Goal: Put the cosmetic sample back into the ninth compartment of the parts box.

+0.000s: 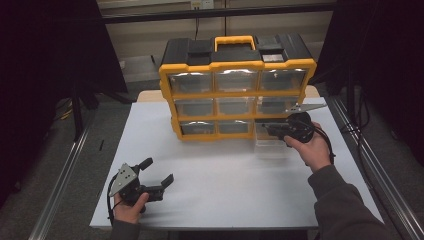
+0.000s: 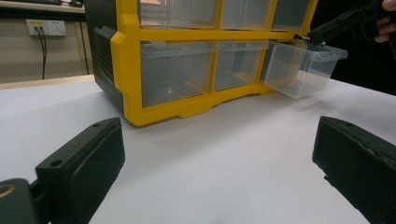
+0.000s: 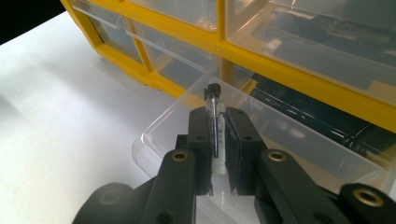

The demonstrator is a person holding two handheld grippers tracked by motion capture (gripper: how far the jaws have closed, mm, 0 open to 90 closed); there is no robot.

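- Right gripper (image 3: 217, 154) shut tight on small tube (image 3: 214, 122), over pulled-out clear drawer (image 3: 177, 116); drop likely left
- Left gripper (image 1: 159, 173) wide, empty, on table (image 1: 225, 175)

A wall socket (image 2: 45, 28) with plugged cables sits behind the white table (image 1: 210, 175).

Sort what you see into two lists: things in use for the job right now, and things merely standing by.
In use:
right claw, shut on a small vial
pulled-out clear drawer
yellow organiser

Standing by:
left claw, open above the white table
wall socket
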